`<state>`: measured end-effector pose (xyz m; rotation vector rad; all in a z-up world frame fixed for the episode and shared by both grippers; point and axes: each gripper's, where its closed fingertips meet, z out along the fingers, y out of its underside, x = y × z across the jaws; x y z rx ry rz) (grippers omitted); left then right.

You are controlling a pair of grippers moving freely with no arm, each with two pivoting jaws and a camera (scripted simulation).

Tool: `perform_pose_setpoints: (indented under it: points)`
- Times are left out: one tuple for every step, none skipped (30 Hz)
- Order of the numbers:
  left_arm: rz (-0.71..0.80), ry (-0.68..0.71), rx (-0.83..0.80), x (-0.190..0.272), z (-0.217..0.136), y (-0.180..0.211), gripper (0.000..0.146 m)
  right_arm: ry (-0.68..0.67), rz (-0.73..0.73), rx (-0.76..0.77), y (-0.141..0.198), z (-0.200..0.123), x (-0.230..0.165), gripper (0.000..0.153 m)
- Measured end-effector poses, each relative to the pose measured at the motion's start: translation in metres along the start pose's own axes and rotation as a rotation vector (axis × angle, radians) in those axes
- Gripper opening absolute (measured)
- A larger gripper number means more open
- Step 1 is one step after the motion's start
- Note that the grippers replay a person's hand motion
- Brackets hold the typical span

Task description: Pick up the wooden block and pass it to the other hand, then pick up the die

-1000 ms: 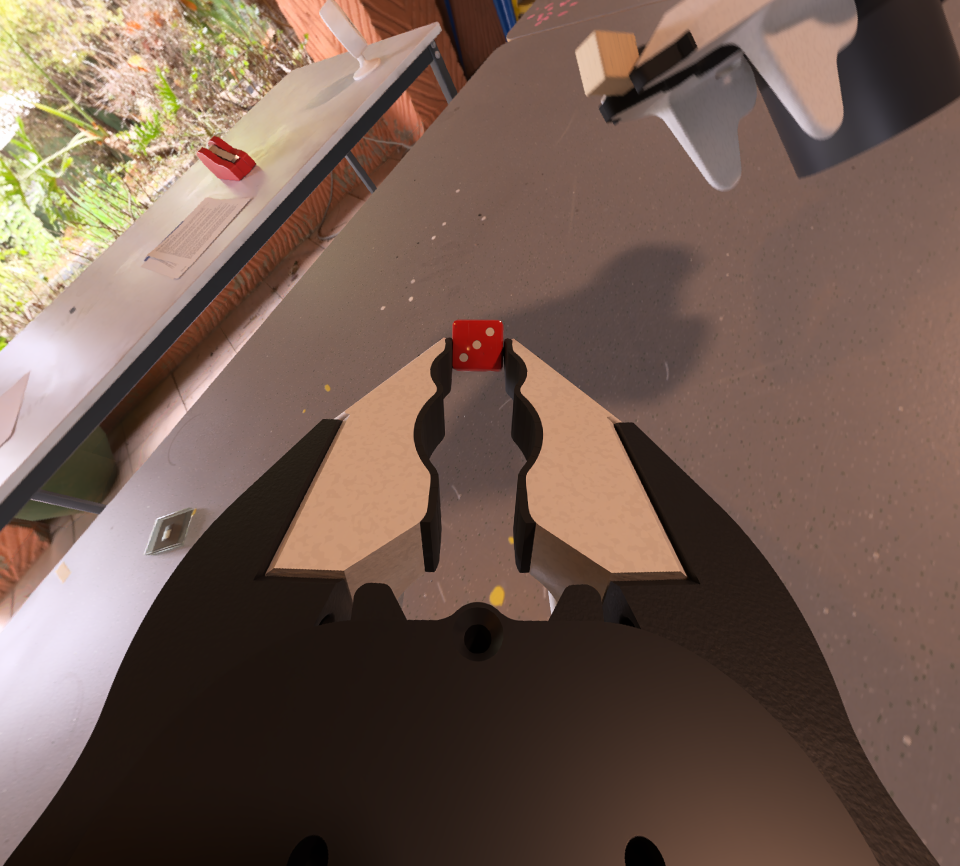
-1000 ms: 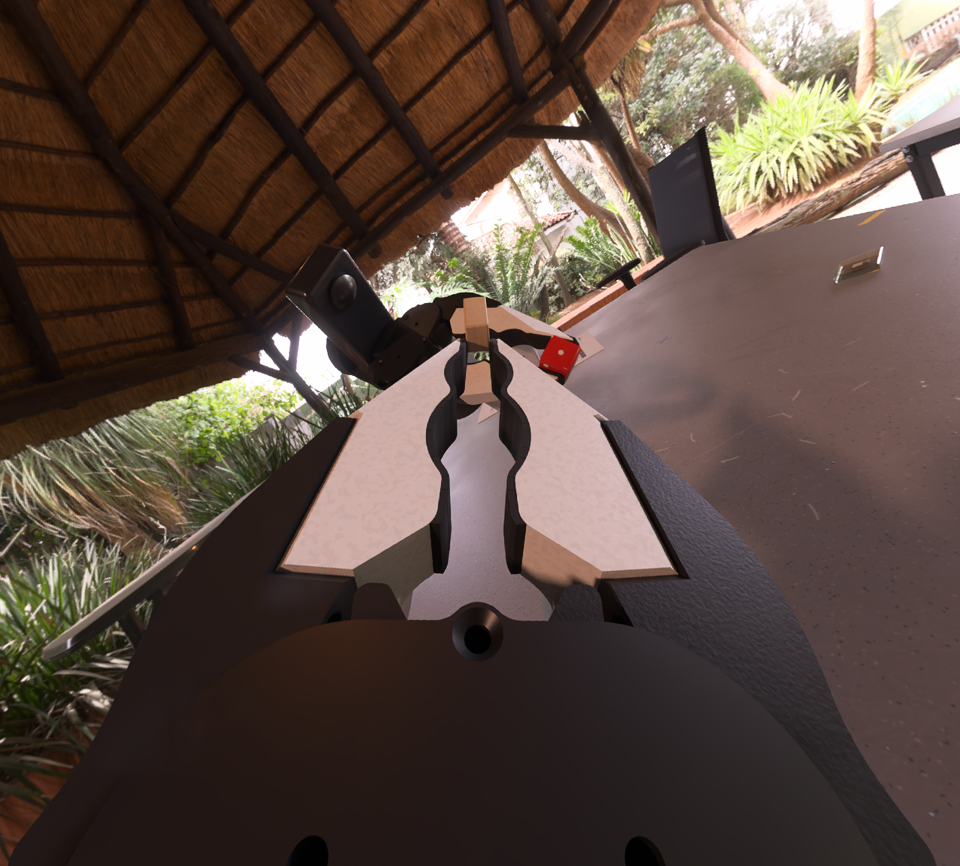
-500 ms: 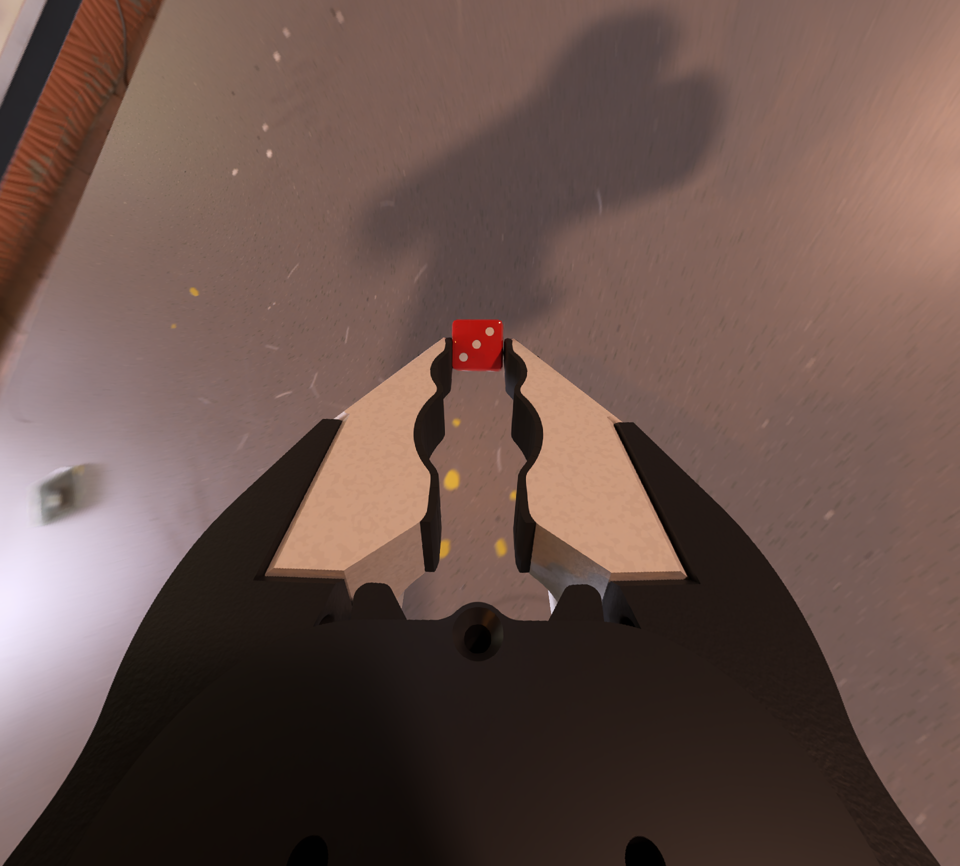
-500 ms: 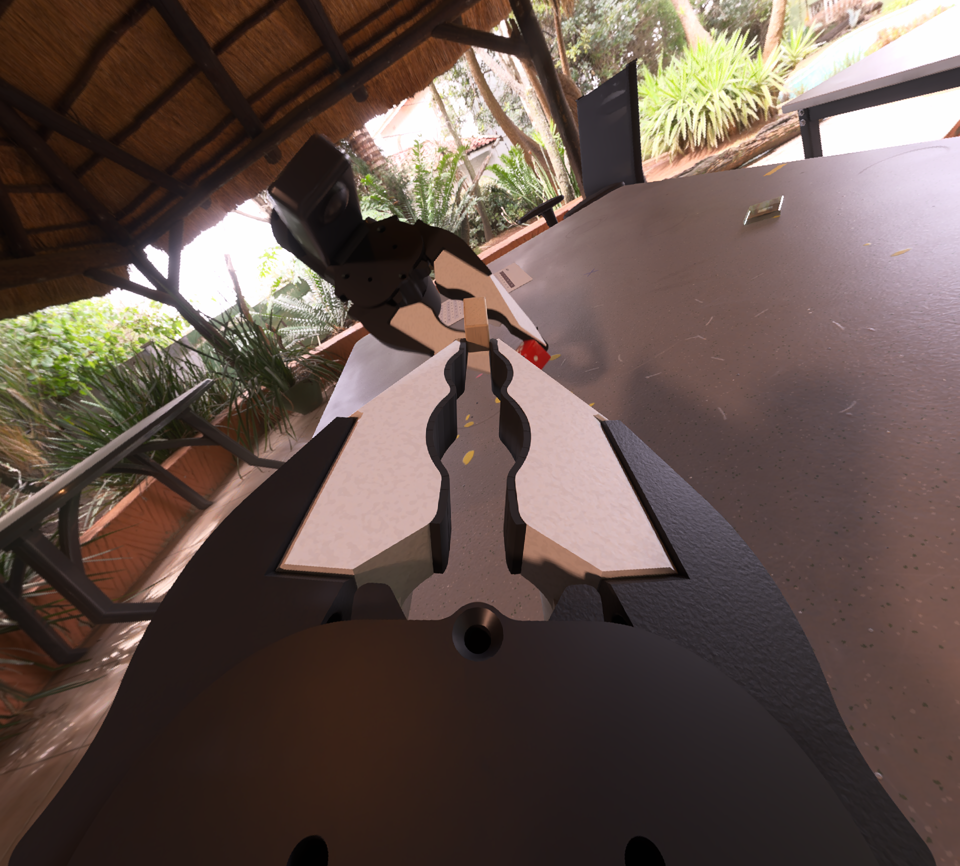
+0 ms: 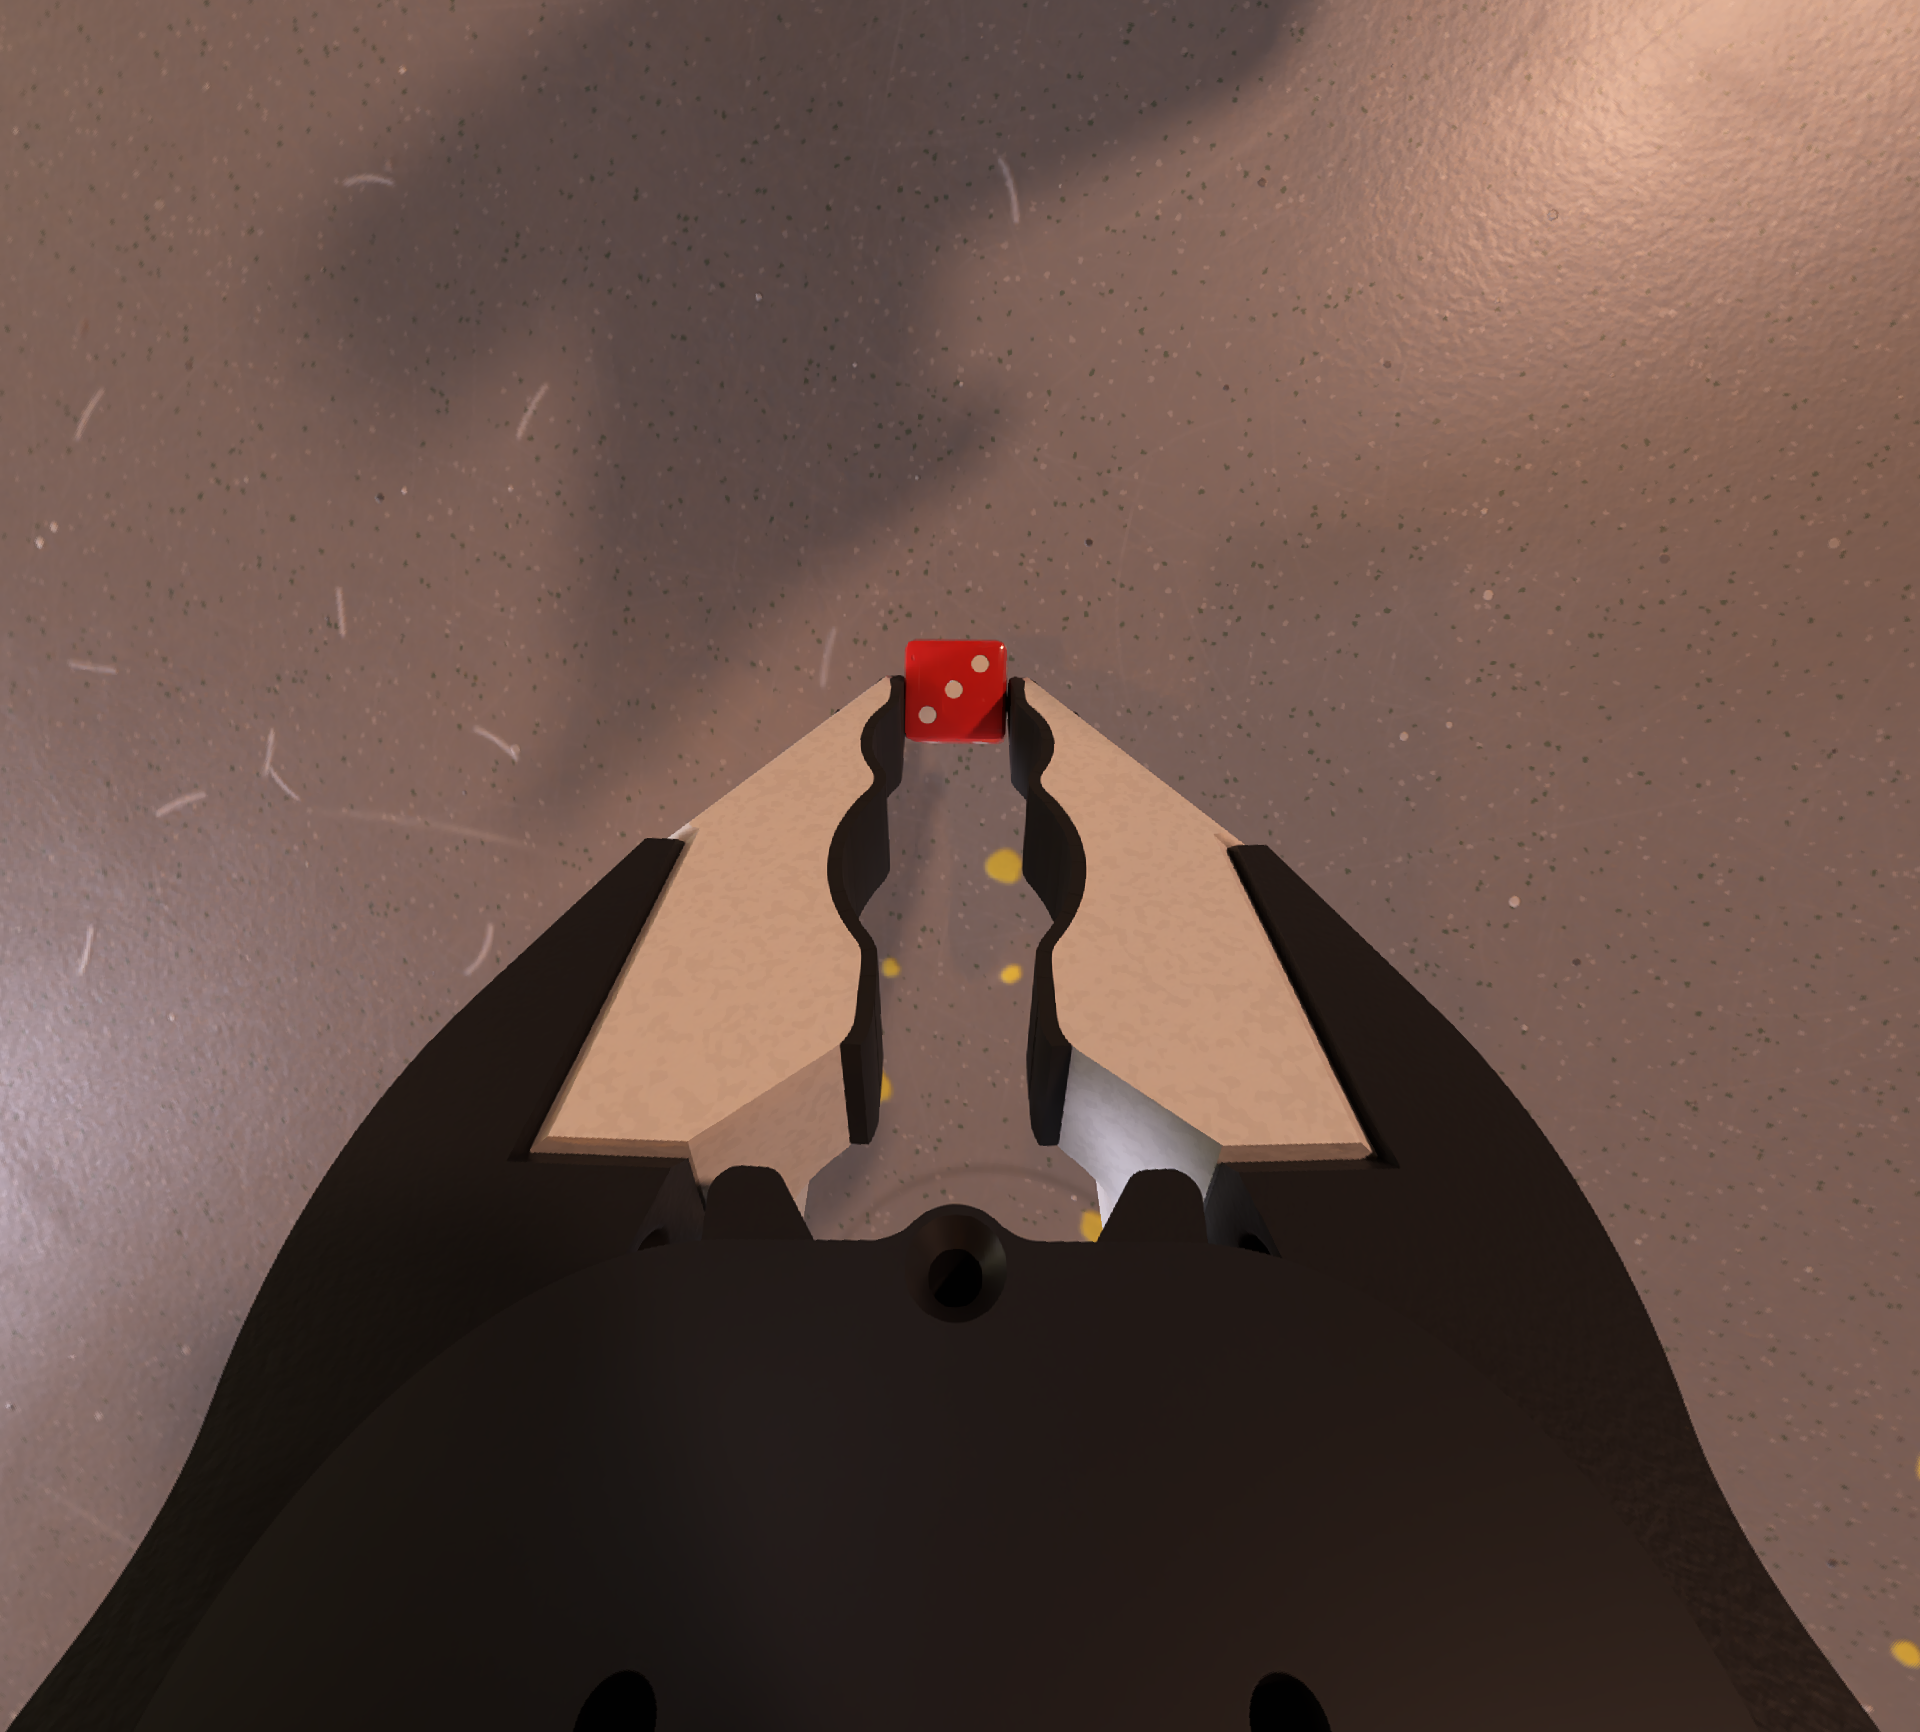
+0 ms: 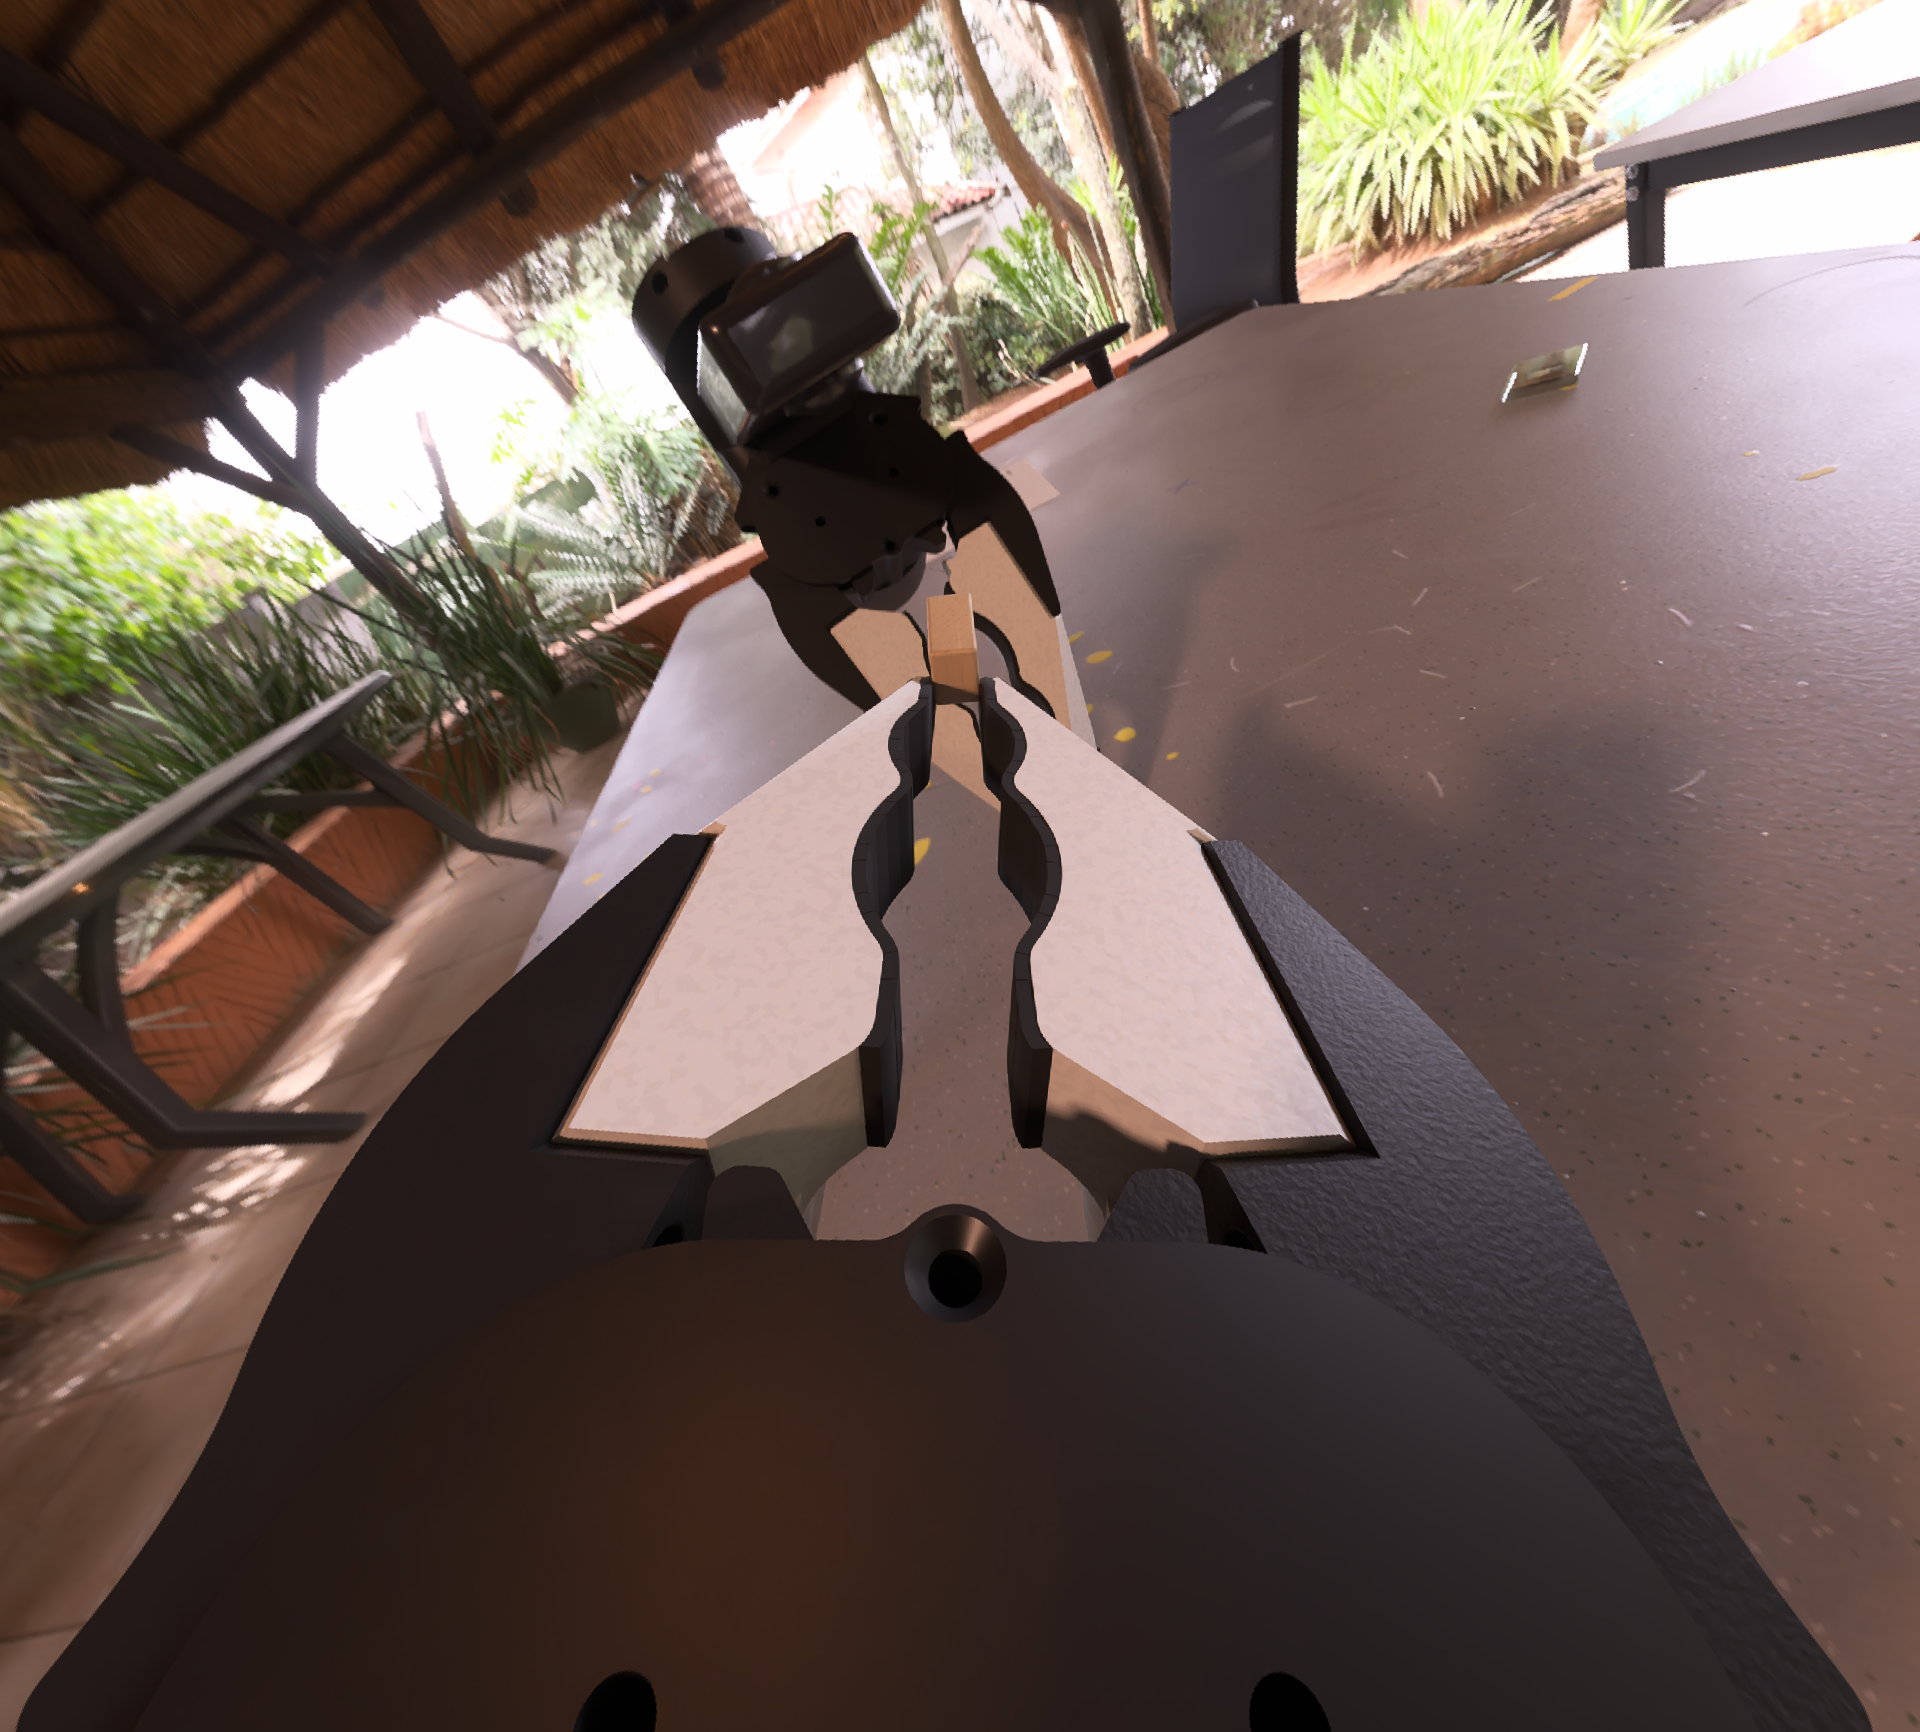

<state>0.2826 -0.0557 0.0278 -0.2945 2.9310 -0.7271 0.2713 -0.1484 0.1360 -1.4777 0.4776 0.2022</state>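
I am holding two things at once, and either could slip. The big brown table [image 5: 1558, 332] is lying far below my left gripper [image 5: 956, 695], whose jaws are pinching the little red die [image 5: 955, 690] only at their very tips. I think the die could pop out and drop, because so little of it is sitting between the tips and it is smooth. My right gripper [image 6: 954, 695] is squeezing the wooden block [image 6: 951, 648] narrow at its tips too, and most of the block is sticking out past them, so a bump could be twisting it loose. In the right view my left gripper [image 6: 935, 643] is hanging just behind the block, so I think the two could be knocking together if either one is swinging. A second table [image 6: 1766, 113] is standing well apart. A small shiny square piece [image 6: 1545, 371] is lying far off on my table, and yellow specks [image 5: 1003, 867] are dotting it. Nothing is standing in my way.
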Motion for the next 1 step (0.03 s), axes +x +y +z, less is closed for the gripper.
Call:
perform_pose_setpoints:
  points:
    - [0.009,0.004,0.001,-0.0002,0.0015,-0.0014,0.019,0.008,-0.015,-0.014,0.0024,0.0004,-0.0001,0.008]
